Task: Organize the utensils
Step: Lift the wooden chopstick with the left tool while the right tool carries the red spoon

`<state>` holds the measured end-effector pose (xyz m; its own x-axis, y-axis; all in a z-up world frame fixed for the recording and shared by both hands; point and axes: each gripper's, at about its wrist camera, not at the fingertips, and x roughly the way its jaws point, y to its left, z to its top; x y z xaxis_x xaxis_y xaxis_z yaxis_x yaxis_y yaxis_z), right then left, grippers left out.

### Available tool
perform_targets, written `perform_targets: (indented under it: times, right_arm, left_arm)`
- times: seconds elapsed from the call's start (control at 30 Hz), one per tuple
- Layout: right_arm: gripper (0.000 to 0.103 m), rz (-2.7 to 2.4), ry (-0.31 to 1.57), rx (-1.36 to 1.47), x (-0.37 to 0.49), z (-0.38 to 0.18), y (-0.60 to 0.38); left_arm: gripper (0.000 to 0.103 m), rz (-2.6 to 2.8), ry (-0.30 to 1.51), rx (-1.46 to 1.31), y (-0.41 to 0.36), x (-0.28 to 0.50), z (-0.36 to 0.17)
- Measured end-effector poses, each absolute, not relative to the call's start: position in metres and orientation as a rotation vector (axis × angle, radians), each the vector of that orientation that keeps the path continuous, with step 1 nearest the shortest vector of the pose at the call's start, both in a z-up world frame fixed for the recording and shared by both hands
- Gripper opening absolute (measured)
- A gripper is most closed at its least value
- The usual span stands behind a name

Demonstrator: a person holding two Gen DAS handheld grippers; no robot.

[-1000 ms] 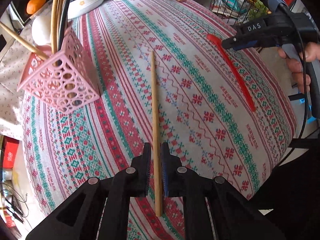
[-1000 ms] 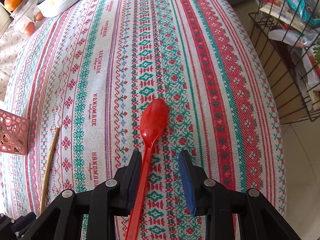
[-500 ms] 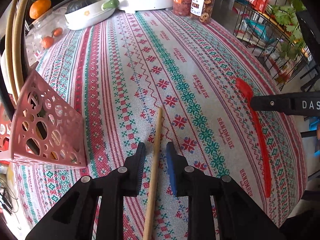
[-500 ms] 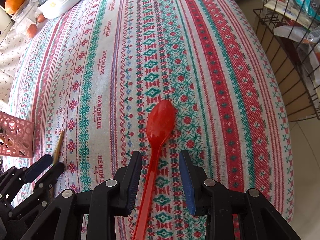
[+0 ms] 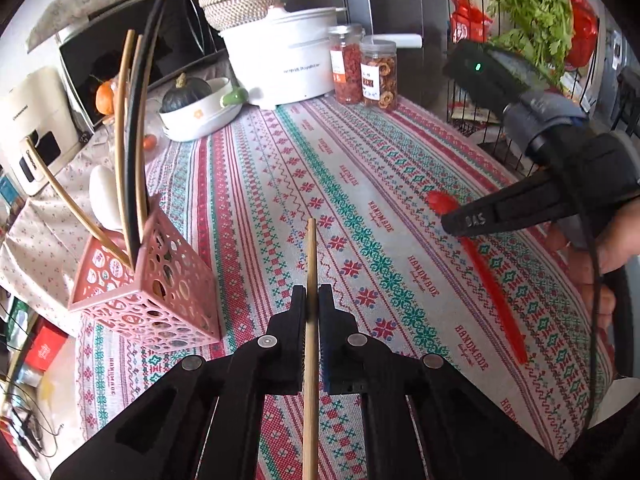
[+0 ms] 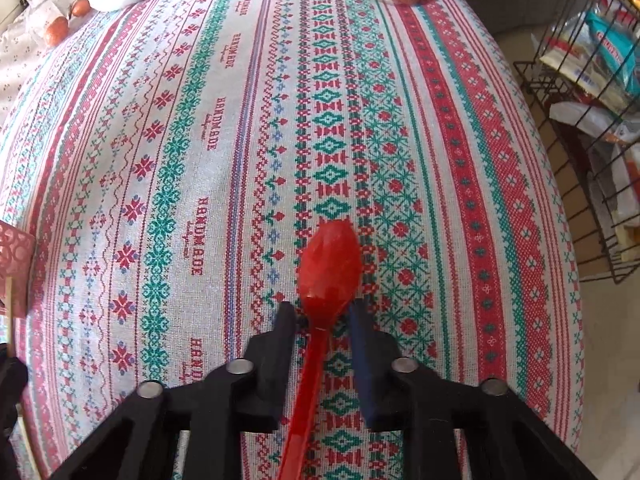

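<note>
My left gripper (image 5: 312,292) is shut on a wooden chopstick (image 5: 311,256), whose tip points away over the striped tablecloth (image 5: 360,168). Left of it a pink perforated basket (image 5: 160,304) holds several chopsticks and a white spoon. A red plastic spoon (image 6: 330,264) lies on the cloth. My right gripper (image 6: 323,312) straddles the spoon's neck just behind the bowl; its jaws are closing, a gap still showing on the right side. In the left wrist view the right gripper (image 5: 460,220) stands over the red spoon (image 5: 492,288), held by a hand.
At the table's far end stand a white cooker (image 5: 288,64), two jars (image 5: 364,72) and a white dish (image 5: 200,116) with a squash. A wire rack (image 6: 580,160) of packets and greens stands beyond the table's right edge.
The left jaws closed onto the chopstick and raised it, the view tilting up toward the far end. The right jaws narrowed around the spoon and slid forward to its neck.
</note>
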<state>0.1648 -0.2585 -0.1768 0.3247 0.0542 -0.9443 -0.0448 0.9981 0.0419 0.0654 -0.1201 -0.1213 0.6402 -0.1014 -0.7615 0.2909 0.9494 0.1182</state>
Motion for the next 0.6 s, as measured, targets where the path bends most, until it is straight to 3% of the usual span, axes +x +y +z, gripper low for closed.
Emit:
perform_targets:
  times: [0.37,0.6]
  right_arm:
    - [0.008,0.093,1.074,0.184,0.138,-0.137,-0.265]
    - [0.008,0.159,0.891,0.217,0.111,-0.086,-0.247]
  left_arm:
    - [0.006,-0.312,0.674,-0.060,-0.021,0.042,-0.028]
    - [0.006,-0.224,0.407,-0.161,0.033,0.048,0.019]
